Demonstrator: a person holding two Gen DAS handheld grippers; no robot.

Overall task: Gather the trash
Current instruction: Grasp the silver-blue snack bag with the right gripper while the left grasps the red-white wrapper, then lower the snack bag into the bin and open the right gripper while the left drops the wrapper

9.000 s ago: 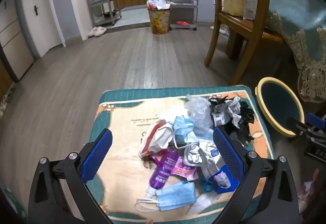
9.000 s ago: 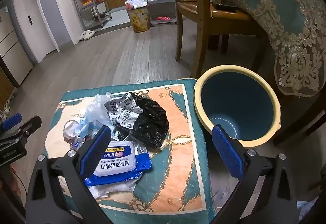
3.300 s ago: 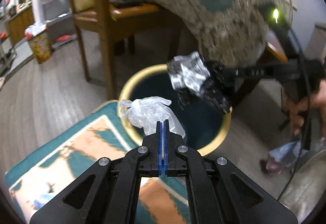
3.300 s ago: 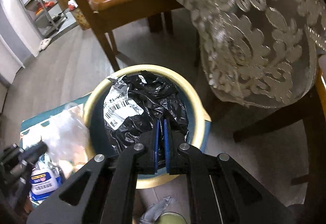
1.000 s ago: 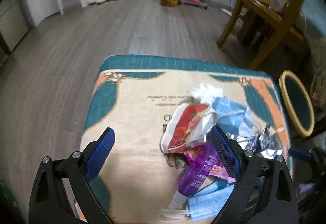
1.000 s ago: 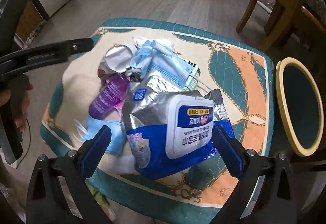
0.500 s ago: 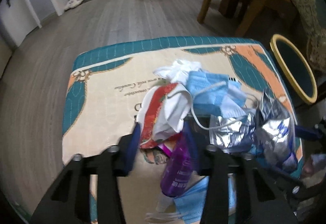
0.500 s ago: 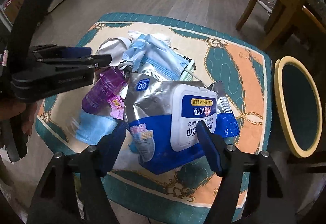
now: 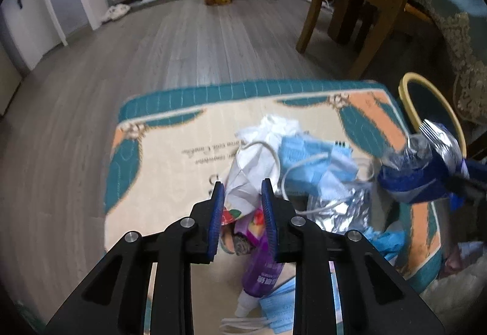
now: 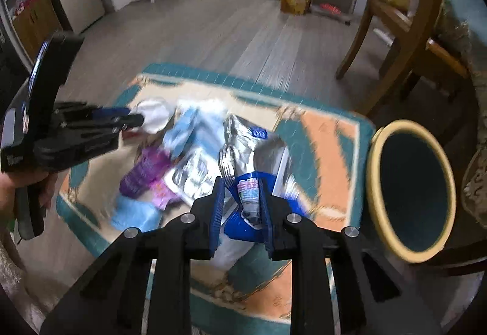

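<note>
Left wrist view: the left gripper (image 9: 242,198) is seen with its blue pads closed in on a white wrapper (image 9: 249,176) with red print; its jaws have just been closing, and the wrapper is pinched between them at the near edge of the trash pile. Below the pads a purple bottle (image 9: 261,268) lies on the mat (image 9: 170,158), with a blue mask (image 9: 280,313) under its cap end. Beyond the wrapper, a second blue mask (image 9: 307,158) and a crumpled tissue (image 9: 274,125) are spread on the mat, and silver foil (image 9: 344,207) lies to their right. At the right edge the wipes pack (image 9: 426,164) is held up by the other gripper, in front of the yellow-rimmed bin (image 9: 411,85). Right wrist view: the right gripper (image 10: 240,201) is clamped on the blue end of the wipes pack (image 10: 252,158); its jaws have just been closing, and the pack's silver end stands up past the pads. The bin (image 10: 377,152) stands just beside the mat's right edge. To the left, the left gripper (image 10: 134,120) is seen at the white wrapper, held by a hand (image 10: 18,186). A wooden chair (image 10: 395,30) stands beyond the bin.
</note>
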